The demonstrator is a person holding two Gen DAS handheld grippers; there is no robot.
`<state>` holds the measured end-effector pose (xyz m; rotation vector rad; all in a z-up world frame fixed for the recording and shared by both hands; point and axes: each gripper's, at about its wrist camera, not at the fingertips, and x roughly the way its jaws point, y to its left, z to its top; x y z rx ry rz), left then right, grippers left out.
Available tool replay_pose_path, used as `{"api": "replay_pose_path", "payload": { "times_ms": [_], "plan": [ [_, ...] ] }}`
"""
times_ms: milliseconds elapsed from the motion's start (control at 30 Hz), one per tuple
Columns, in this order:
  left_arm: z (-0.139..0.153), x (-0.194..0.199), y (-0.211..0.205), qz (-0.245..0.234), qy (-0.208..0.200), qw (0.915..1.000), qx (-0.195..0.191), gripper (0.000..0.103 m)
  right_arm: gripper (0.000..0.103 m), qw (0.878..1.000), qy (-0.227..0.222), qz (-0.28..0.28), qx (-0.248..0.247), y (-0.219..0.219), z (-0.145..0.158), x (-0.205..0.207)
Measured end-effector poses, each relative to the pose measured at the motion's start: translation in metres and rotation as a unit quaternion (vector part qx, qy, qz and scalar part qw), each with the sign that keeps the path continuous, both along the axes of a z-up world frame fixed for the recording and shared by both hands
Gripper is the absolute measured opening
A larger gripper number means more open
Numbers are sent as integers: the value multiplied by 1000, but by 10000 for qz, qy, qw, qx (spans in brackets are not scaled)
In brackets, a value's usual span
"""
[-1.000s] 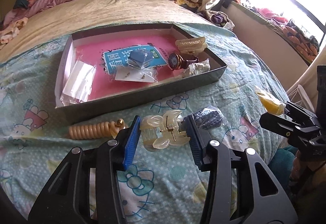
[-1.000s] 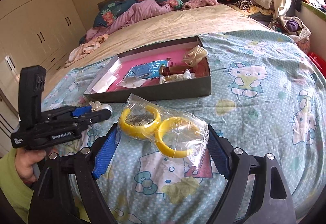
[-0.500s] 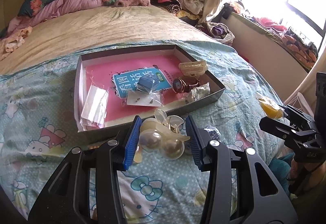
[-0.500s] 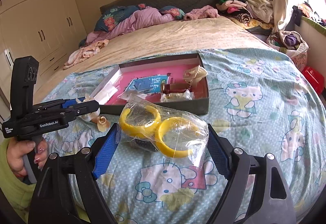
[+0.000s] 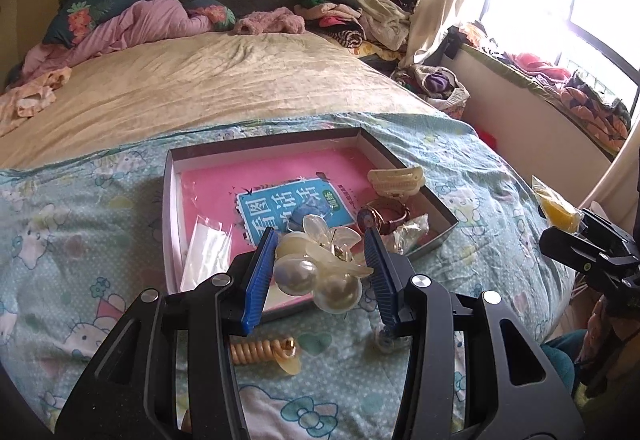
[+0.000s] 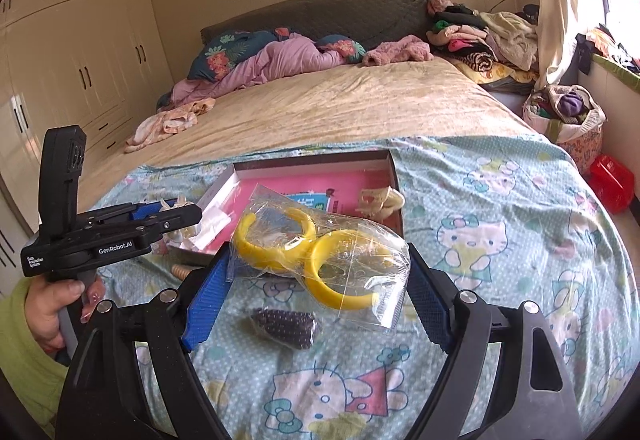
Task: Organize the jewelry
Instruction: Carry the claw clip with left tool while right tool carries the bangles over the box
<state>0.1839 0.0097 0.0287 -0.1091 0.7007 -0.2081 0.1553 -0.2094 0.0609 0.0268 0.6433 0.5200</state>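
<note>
My left gripper is shut on a translucent flower hair claw with pearls, held above the near edge of the dark box with a pink bottom. Inside the box lie a blue booklet, a beige hair claw, a watch and clear packets. My right gripper is shut on a clear bag with two yellow bangles, lifted over the bedspread in front of the box. In the right wrist view the left gripper shows at the left, held by a hand.
A gold spiral hair tie and a dark beaded piece lie on the patterned bedspread near me. Pillows and piled clothes crowd the bed's head. A laundry basket stands by the window wall, wardrobes on the left.
Both grippers have risen off the bedspread with their loads. The hair claw has tipped so its pearls face me, and it now hangs over the box's near edge.
</note>
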Motion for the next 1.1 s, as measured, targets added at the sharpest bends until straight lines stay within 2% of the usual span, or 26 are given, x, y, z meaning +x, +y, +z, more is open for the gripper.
{"api": "replay_pose_path", "payload": {
  "times_ms": [300, 733, 1100],
  "plan": [
    [8, 20, 3, 99, -125, 9998, 122, 36, 81, 9999, -122, 12, -35, 8, 12, 23],
    [-10, 43, 10, 237, 39, 9995, 181, 36, 81, 9994, -256, 175, -141, 29, 23, 51],
    [-29, 57, 12, 263, 247, 9991, 202, 36, 81, 9987, -148, 472, -155, 55, 18, 73]
  ]
}}
